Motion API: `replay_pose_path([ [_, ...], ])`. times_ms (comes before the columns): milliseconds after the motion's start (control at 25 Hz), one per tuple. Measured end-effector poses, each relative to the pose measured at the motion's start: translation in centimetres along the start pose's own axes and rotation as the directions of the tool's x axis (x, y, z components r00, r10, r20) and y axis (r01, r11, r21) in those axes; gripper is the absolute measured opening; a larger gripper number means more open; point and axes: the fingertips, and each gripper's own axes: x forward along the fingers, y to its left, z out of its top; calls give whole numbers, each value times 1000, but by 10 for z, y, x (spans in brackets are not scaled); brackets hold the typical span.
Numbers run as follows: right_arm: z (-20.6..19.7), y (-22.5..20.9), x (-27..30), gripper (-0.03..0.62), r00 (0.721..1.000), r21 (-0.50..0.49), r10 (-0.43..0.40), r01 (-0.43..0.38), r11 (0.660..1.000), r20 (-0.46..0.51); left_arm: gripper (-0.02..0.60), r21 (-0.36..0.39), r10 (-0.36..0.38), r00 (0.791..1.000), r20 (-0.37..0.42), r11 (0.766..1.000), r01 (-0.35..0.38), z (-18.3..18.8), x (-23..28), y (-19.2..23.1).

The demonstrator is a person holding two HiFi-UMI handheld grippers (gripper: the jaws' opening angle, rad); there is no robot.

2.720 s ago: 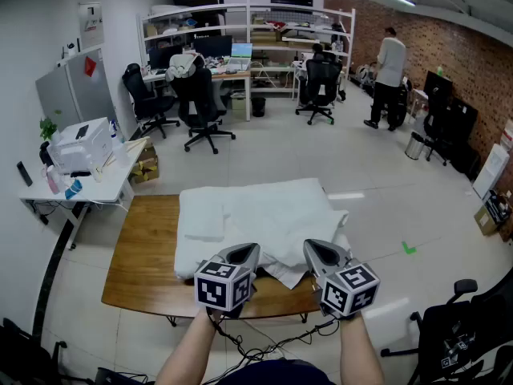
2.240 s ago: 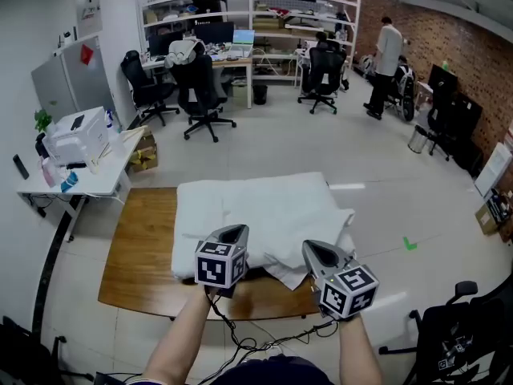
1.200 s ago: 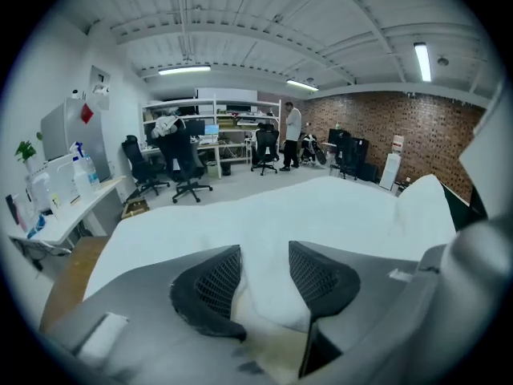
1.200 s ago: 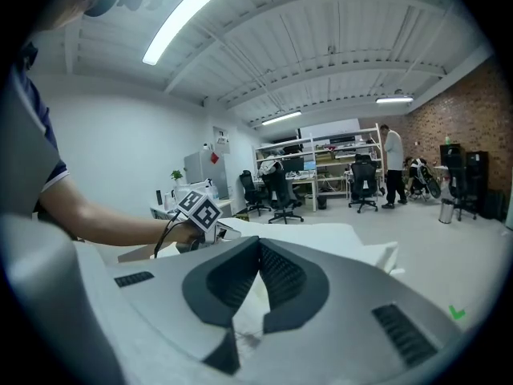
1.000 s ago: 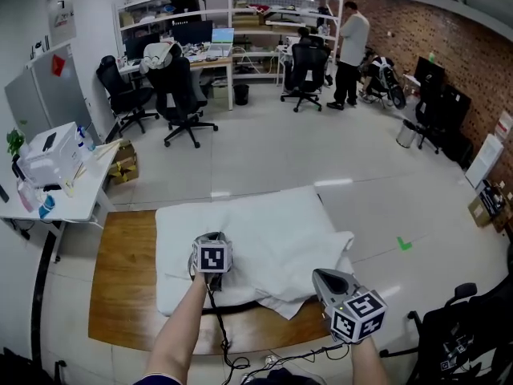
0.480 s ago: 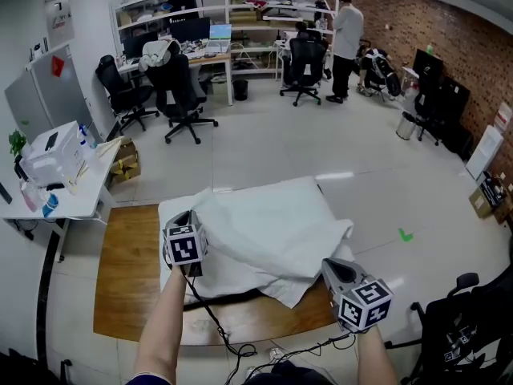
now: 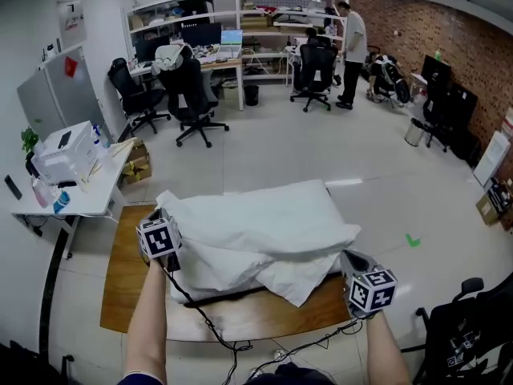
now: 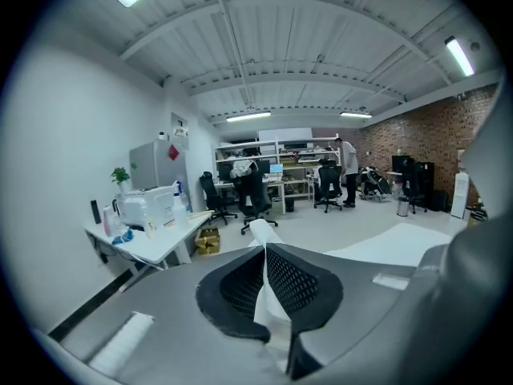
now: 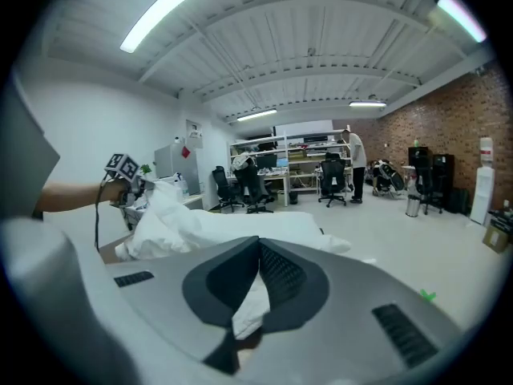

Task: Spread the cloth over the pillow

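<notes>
A white cloth (image 7: 268, 223) hangs lifted and billowed over a white pillow (image 7: 210, 281) that lies on the wooden table (image 7: 128, 295). My left gripper (image 7: 166, 215) is raised at the table's left side, shut on the cloth's left corner. In the left gripper view a strip of cloth (image 8: 258, 235) sticks out between the closed jaws of the left gripper (image 8: 264, 249). My right gripper (image 7: 349, 257) is low at the table's near right corner, shut on the cloth's near edge. The right gripper view shows cloth (image 9: 250, 303) pinched in the right gripper (image 9: 258, 241), with the bunched cloth (image 9: 200, 223) beyond.
A white side table (image 7: 76, 191) with a printer stands left of the wooden table. Office chairs (image 7: 191, 95), desks and shelves fill the back, where a person (image 7: 350, 30) stands. A black chair (image 7: 465, 335) is at the near right. A cable (image 7: 200, 319) hangs from my left gripper.
My left gripper has swung left and upward, pulling the cloth's corner up off the pillow so the cloth billows. My right gripper has drifted right and a little lower, still pinching the cloth.
</notes>
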Motion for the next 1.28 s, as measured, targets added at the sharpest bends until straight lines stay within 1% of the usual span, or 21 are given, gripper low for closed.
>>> replay_pose_path([
  [120, -19, -22, 13, 6, 996, 15, -85, 86, 996, -28, 14, -7, 33, 999, 18, 999, -33, 8, -7, 21],
  [160, -26, -27, 16, 30, 994, 18, -106, 106, 994, -40, 14, -6, 40, 999, 24, 999, -40, 10, -10, 26],
  [240, -39, -33, 22, 44, 991, 28, -121, 123, 992, -64, 14, -6, 52, 998, 26, 999, -51, 11, -14, 34],
  [280, -45, -35, 25, 112, 989, 34, -125, 128, 991, -77, 14, -8, 56, 998, 25, 998, -56, 11, -15, 37],
  [320, -51, -37, 27, 163, 987, 40, -134, 138, 990, -88, 14, -11, 60, 998, 19, 998, -60, 9, -15, 39],
  [360, -57, -41, 29, 190, 984, 41, -151, 155, 987, -97, 14, -14, 64, 998, 11, 998, -64, 6, -16, 41],
  [440, -66, -48, 29, 201, 977, 35, -186, 191, 981, -104, 14, -8, 66, 998, 8, 998, -66, 3, -16, 44],
  [480, -69, -53, 29, 221, 974, 30, -202, 206, 978, -104, 14, -5, 67, 998, 9, 998, -67, 2, -18, 45],
  [520, -72, -58, 29, 256, 970, 21, -218, 222, 975, -107, 14, -4, 69, 998, 5, 998, -69, 1, -19, 46],
  [560, -75, -64, 30, 256, 966, 10, -232, 235, 972, -115, 14, -3, 69, 998, 2, 998, -69, 1, -20, 46],
  [640, -79, -72, 35, 259, 964, -3, -235, 236, 972, -124, 14, 8, 57, 998, 18, 998, -58, 7, -24, 43],
  [680, -77, -72, 37, 289, 968, -1, -224, 225, 974, -114, 14, 14, 52, 998, 26, 999, -52, 10, -25, 41],
  [800, -56, -68, 43, 314, 981, 8, -189, 189, 982, -36, 14, 13, 56, 998, 10, 998, -56, 6, -26, 44],
  [920, -37, -63, 56, 312, 989, -18, -147, 147, 989, -7, 14, 10, 53, 999, 6, 999, -53, 5, -27, 44],
  [960, -33, -62, 61, 292, 991, -33, -137, 137, 990, -7, 14, 15, 56, 998, 5, 998, -56, 5, -28, 45],
  [1000, -29, -60, 65, 252, 991, -48, -133, 133, 990, -6, 14, 25, 59, 998, 7, 998, -60, 7, -30, 45],
  [1080, -21, -55, 75, 193, 990, -78, -140, 139, 987, -2, 14, 41, 63, 998, 7, 997, -63, 8, -34, 47],
  [1120, -17, -51, 79, 146, 989, -94, -146, 145, 985, -1, 14, 44, 62, 998, 4, 997, -62, 8, -35, 47],
  [1240, -8, -44, 88, 38, 989, -136, -147, 144, 980, -9, 14, 56, 51, 999, 8, 997, -51, 10, -41, 44],
  [1280, -6, -43, 88, 33, 990, -145, -139, 137, 980, -9, 14, 59, 52, 999, 8, 997, -52, 9, -43, 45],
])
